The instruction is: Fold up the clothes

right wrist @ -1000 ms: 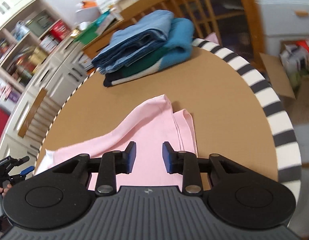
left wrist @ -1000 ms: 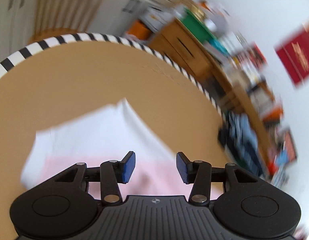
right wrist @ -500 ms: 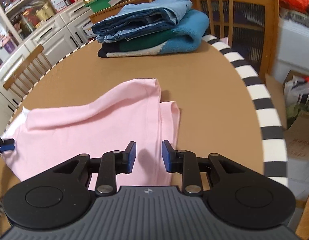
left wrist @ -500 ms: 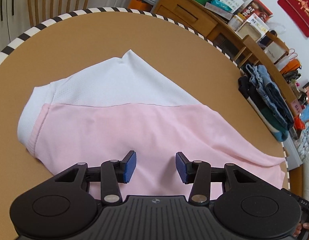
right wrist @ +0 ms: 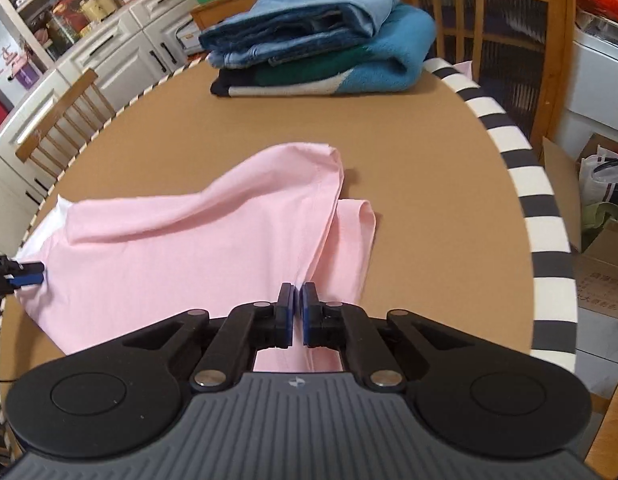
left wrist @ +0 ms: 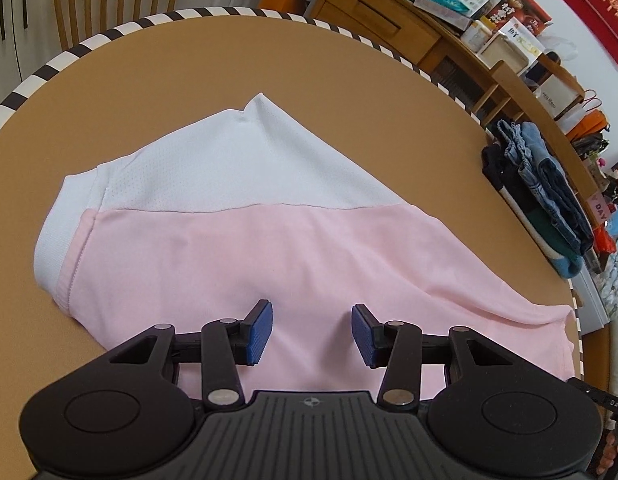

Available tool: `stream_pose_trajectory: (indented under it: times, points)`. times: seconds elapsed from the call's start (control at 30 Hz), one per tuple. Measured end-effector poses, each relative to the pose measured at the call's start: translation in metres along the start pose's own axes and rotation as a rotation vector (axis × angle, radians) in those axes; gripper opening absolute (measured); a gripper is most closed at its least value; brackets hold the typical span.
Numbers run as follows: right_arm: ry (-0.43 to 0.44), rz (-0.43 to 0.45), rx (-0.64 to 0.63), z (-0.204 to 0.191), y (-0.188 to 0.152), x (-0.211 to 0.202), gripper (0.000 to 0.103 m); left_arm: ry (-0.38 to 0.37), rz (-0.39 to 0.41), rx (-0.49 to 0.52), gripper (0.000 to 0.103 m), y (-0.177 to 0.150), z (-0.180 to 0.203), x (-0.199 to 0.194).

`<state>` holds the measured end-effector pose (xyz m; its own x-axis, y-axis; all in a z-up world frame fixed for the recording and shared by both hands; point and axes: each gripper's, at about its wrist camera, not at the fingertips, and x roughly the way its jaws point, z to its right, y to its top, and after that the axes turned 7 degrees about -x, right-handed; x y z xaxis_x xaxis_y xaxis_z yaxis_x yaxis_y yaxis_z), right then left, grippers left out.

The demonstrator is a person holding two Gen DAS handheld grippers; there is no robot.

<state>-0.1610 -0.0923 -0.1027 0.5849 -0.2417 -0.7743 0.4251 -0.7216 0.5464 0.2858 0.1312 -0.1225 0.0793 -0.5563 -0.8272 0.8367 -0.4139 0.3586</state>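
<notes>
A pink and white shirt (left wrist: 293, 248) lies spread on the round brown table (left wrist: 229, 60); its white part is at the far side in the left wrist view. My left gripper (left wrist: 312, 334) is open and empty, just above the shirt's near pink edge. In the right wrist view the pink shirt (right wrist: 181, 248) lies with a folded hem at the right. My right gripper (right wrist: 297, 314) is shut on the shirt's near hem edge. The left gripper's fingertip (right wrist: 27, 279) shows at the far left of that view.
A stack of folded clothes, jeans on a blue and green sweater (right wrist: 317, 36), sits at the table's far edge; it also shows in the left wrist view (left wrist: 545, 196). Wooden chairs (right wrist: 489, 12), cabinets and a cluttered sideboard (left wrist: 389, 20) ring the striped table rim (right wrist: 545, 224).
My right gripper has closed on the shirt's hem; it was open before. My left gripper swung down over the shirt and stays open.
</notes>
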Motion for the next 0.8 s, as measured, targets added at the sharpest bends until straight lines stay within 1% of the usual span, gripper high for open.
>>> stream_pose_trajectory:
  times: [0.13, 0.27, 0.37, 0.43, 0.47, 0.57, 0.6, 0.67, 0.7, 0.77, 0.8]
  points:
    - [0.004, 0.003, 0.018, -0.002, 0.004, -0.011, 0.005, -0.004, -0.004, 0.0, 0.047, 0.001, -0.002, 0.0]
    - [0.027, -0.014, 0.124, 0.005, 0.006, -0.022, 0.002, -0.009, -0.012, 0.002, 0.047, 0.003, -0.003, 0.0]
    - [0.033, 0.016, 0.158, 0.012, 0.002, -0.035, 0.001, -0.016, -0.019, -0.005, 0.047, 0.004, -0.005, 0.001]
    - [0.001, 0.019, 0.122, 0.013, -0.001, -0.033, 0.007, -0.02, -0.02, -0.007, 0.047, 0.005, -0.005, 0.001]
    - [0.007, 0.021, 0.107, 0.014, -0.003, -0.03, 0.011, -0.022, -0.021, -0.007, 0.047, 0.005, -0.005, 0.001]
    - [0.01, 0.019, 0.061, 0.01, -0.005, -0.019, 0.016, -0.023, -0.022, -0.003, 0.048, 0.005, -0.005, 0.002]
    - [-0.009, 0.017, 0.03, 0.007, -0.005, -0.014, 0.022, -0.021, -0.022, -0.002, 0.048, 0.005, -0.005, 0.002]
    - [-0.019, -0.002, 0.007, 0.004, -0.006, -0.006, 0.028, -0.018, -0.023, -0.001, 0.048, 0.005, -0.004, 0.002]
    - [-0.015, -0.015, 0.004, 0.004, -0.006, -0.001, 0.03, -0.017, -0.023, -0.001, 0.048, 0.005, -0.004, 0.002]
    - [-0.021, -0.043, -0.006, 0.003, -0.008, 0.007, 0.028, -0.016, -0.023, 0.001, 0.048, 0.005, -0.003, 0.002]
    - [-0.021, -0.034, -0.011, 0.003, -0.008, 0.007, 0.03, -0.016, -0.023, 0.0, 0.048, 0.005, -0.003, 0.003]
